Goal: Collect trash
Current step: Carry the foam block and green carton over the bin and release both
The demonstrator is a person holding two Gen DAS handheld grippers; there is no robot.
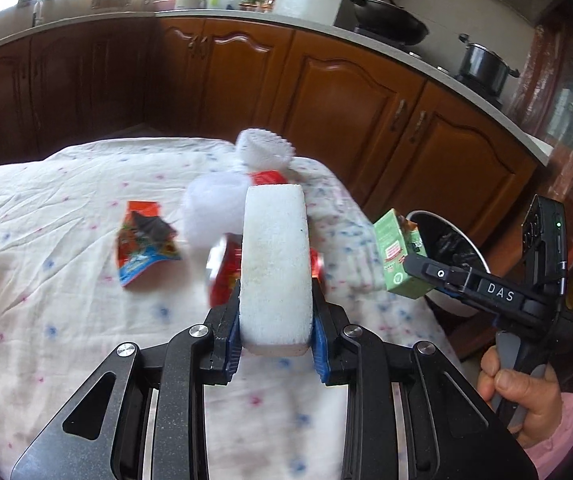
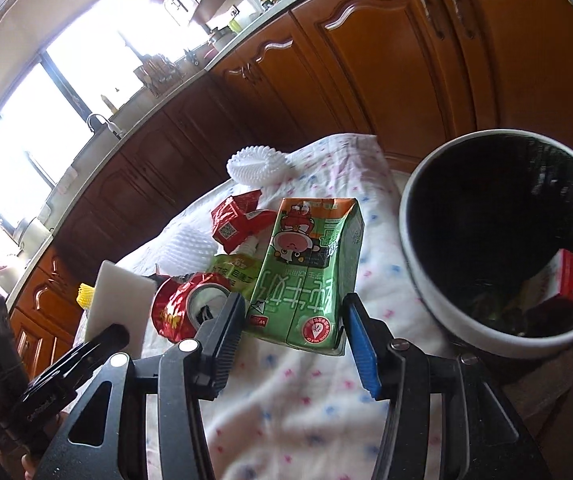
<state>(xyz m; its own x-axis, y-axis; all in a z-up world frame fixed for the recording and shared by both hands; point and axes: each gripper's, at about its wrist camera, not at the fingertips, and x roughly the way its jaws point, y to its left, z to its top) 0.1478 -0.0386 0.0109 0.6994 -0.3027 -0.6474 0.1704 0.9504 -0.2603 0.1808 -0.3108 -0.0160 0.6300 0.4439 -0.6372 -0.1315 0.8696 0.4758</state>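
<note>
Your biggest risk was the green milk carton [image 2: 306, 272] slipping or missing the trash bin [image 2: 418, 280]: your right gripper [image 2: 292, 326] pinched it only near its bottom end, so the tall body stood free and could swing as you carried it. In the right wrist view the bin's mouth sat at about 3 o'clock from the carton, beside the table edge; letting go early would have dropped it on the flowered tablecloth [image 2: 306, 400] or the floor.

Your left gripper [image 1: 276, 328] was clamped on a white foam block [image 1: 274, 264], also low on its length, held above the red crushed can [image 1: 222, 276], which it could have knocked.

You held the right gripper level, out at 3 o'clock from the left one, pointed along the bin's rim. The orange snack wrapper [image 1: 144, 246] lay at 10 o'clock from the block.
</note>
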